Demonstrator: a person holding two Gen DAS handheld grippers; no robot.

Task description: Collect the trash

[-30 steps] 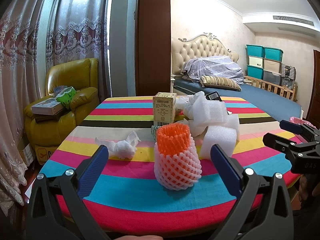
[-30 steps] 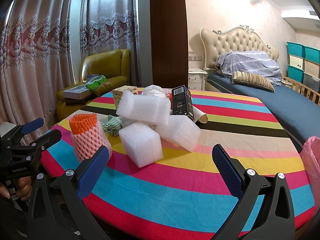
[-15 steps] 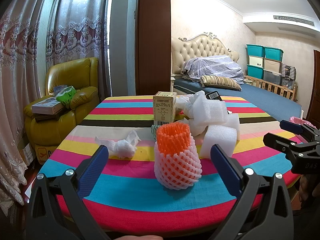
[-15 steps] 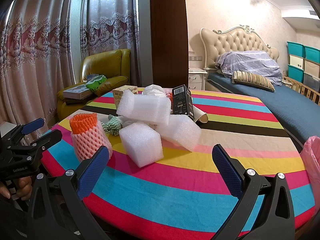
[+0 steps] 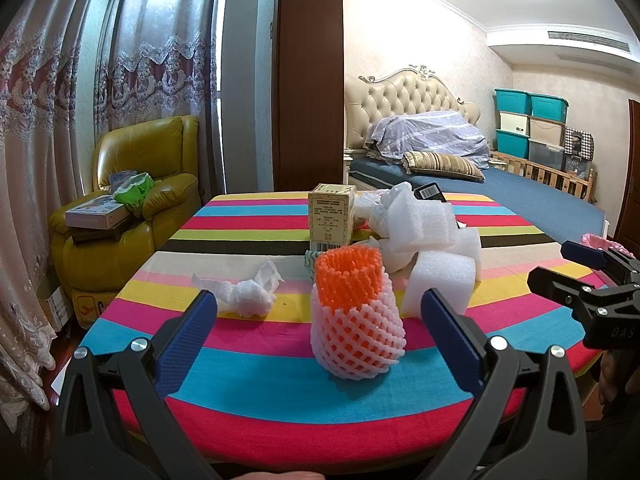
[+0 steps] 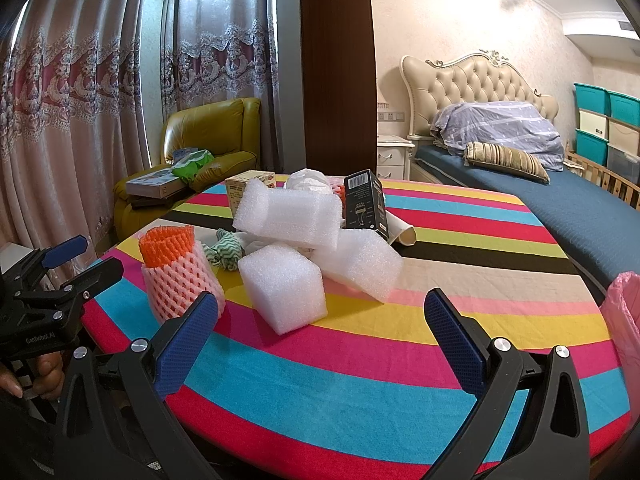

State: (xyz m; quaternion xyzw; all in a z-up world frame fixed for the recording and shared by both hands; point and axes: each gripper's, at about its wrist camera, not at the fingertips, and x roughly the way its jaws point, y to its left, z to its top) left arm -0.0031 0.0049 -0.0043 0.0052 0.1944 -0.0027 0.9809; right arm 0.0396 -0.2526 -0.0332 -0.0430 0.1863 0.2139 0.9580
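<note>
We see the tissue [image 5: 252, 295] only from the left gripper [image 5: 319, 328]; the pink bag [image 6: 624, 312] fully from the right gripper [image 6: 320, 326]; both released; nothing moved.

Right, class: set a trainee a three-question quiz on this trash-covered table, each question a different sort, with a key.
1. True or false: the left gripper holds the pink and orange foam fruit net.
2. Which lies left of that net in the left wrist view: A) crumpled white tissue B) black barcode carton C) white foam block?
3. Fill in: the round table wears a ____ cloth.

Key: 1 false, its jaws stand open, as do those of the right gripper. 2 A. 3 striped.
</note>
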